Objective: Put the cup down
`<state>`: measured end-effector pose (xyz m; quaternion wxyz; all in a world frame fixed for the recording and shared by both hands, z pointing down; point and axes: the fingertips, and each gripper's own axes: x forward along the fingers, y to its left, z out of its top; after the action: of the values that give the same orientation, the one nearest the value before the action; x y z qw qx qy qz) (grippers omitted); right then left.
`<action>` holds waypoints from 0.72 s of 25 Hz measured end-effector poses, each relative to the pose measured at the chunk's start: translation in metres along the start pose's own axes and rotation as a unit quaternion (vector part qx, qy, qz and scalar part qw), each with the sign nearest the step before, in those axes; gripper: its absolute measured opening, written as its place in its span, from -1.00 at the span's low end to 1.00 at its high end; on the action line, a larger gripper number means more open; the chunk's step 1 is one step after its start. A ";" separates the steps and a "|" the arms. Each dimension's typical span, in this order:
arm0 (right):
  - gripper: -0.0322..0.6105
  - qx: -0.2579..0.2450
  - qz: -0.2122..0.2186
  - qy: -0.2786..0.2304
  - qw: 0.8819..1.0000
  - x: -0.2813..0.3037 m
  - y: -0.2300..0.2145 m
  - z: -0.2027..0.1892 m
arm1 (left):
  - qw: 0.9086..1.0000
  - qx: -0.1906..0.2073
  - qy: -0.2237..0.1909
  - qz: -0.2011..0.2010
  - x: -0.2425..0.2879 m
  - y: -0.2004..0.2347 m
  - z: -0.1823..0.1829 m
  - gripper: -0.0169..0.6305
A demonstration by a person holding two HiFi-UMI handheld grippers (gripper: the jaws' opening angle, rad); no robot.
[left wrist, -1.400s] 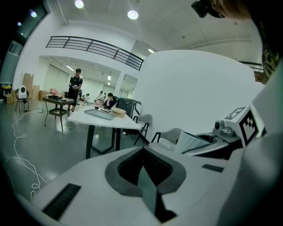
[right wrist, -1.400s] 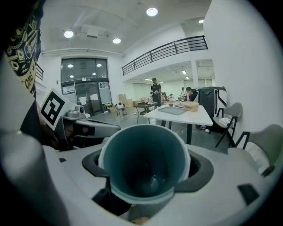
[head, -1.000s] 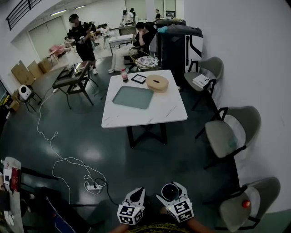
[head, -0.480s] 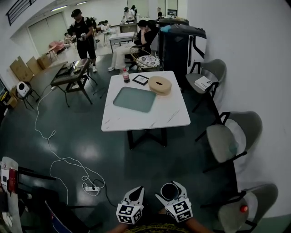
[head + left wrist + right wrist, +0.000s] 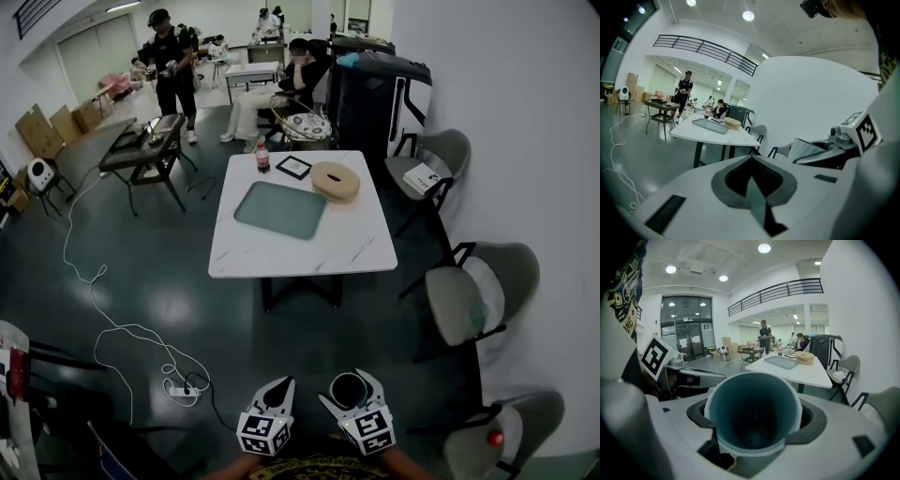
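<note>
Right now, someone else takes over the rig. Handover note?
Left gripper: shut, nothing in it.
Right gripper: closed around the cup, which looks empty.
Things: the white table stands ahead across the open floor, well clear of both grippers. A tray lies on it.
Done: the cup is in hand.
Left: the cup is not yet put down. The table looks like the likely spot, so carry it there, set it down and release.

Open workshop-style office hall, white table [image 5: 349, 242] well ahead of the right gripper [image 5: 350, 387], grey chairs [image 5: 464, 292] lining the wall [image 5: 525, 141] off its right, cardboard boxes [image 5: 42, 131] far left, people [image 5: 173, 66] beyond, mezzanine railing [image 5: 778, 289] overhead.
</note>
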<state>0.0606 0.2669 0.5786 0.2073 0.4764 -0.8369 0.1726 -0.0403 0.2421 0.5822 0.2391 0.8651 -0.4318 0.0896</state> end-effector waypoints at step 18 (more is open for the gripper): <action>0.28 -0.023 -0.045 -0.008 0.999 0.060 0.001 0.073 | 0.999 0.003 -0.034 -0.022 0.017 0.072 0.065 -0.92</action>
<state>0.0191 0.1882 0.5471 0.2193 0.5099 -0.8199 0.1404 -0.0901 0.1609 0.5564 0.2235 0.8777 -0.4201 0.0561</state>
